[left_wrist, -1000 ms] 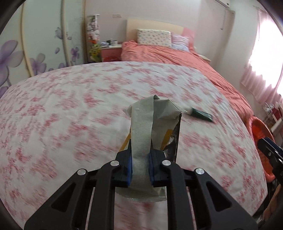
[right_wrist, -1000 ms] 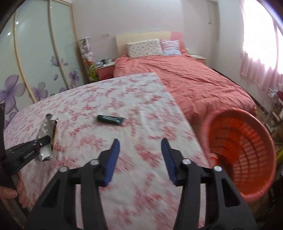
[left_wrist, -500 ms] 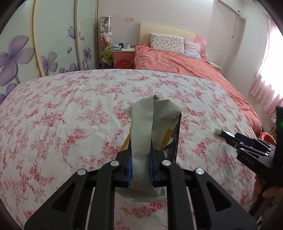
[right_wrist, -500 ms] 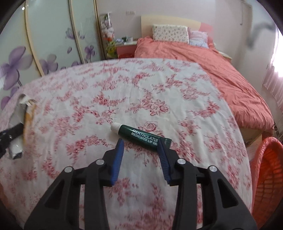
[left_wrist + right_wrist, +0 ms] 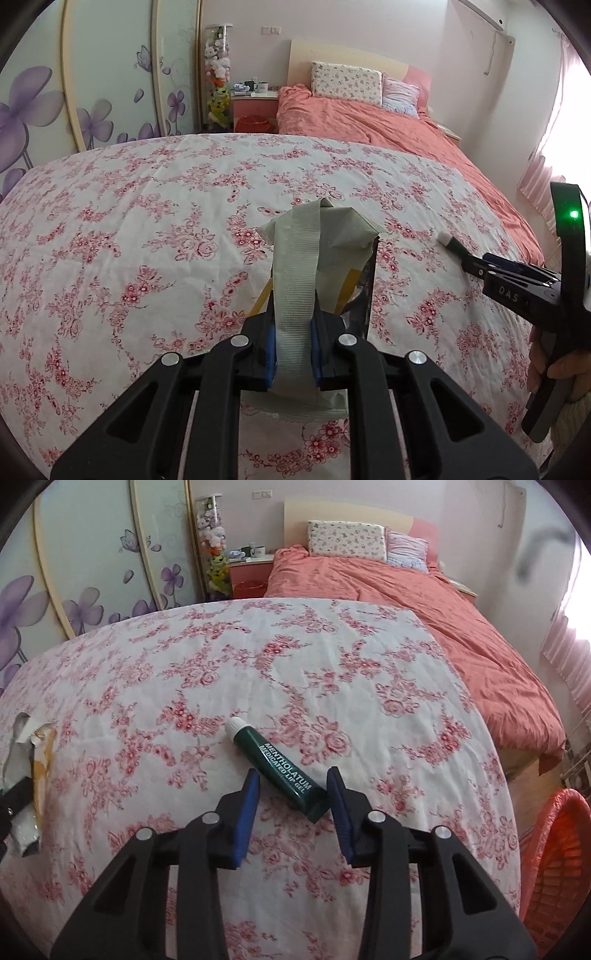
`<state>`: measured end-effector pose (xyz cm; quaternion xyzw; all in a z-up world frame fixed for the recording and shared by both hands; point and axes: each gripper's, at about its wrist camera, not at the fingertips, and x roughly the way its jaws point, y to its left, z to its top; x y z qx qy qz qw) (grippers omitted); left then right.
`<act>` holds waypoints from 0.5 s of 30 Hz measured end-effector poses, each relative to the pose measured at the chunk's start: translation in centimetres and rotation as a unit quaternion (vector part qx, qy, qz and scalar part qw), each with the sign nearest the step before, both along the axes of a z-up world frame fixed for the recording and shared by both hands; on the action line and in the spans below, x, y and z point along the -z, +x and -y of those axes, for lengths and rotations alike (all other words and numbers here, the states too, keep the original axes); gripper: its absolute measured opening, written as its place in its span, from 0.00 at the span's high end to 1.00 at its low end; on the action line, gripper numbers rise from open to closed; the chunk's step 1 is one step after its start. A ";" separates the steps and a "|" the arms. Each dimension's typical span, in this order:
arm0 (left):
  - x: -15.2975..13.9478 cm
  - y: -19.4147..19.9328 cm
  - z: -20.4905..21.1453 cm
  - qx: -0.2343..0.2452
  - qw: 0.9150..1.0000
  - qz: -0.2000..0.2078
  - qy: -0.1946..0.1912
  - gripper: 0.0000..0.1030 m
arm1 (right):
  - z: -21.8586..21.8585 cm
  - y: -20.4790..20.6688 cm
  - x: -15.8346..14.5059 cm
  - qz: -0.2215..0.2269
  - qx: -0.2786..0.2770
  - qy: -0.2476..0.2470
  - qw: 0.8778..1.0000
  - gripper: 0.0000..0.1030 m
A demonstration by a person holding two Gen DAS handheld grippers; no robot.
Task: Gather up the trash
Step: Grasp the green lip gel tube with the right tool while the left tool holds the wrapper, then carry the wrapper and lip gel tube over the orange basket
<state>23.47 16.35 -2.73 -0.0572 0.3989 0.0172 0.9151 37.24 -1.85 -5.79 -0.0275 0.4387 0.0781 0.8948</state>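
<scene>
Green lip-gel tube (image 5: 281,768) lies btwn my right gripper's (image 5: 291,794) spread jaws near the tablecloth's (image 5: 332,657) right edge; left gripper (image 5: 293,345) clamps a wrapper (image 5: 325,251).

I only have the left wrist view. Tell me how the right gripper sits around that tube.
Observer: The right gripper is open, its blue fingers either side of the green tube, not yet touching.
Operator: Read me the label.
Observer: It says Mentholatum Medicated Lip Gel; the white cap points away.
Operator: Report where the bin is.
Observer: An orange basket stands on the floor at the right, off the table edge.
</scene>
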 end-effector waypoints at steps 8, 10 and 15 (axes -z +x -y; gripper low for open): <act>-0.1 0.3 0.4 0.007 1.000 0.000 0.002 0.86 | -0.9 0.9 0.1 0.006 -0.007 0.001 1.000 0.81; 0.0 0.3 0.5 0.008 1.000 -0.001 0.003 0.86 | -0.6 0.9 0.0 0.004 -0.003 0.008 1.000 0.89; 0.0 0.3 0.7 0.009 1.000 -0.001 0.004 0.86 | 0.6 0.2 0.0 -0.001 0.001 0.041 0.999 0.93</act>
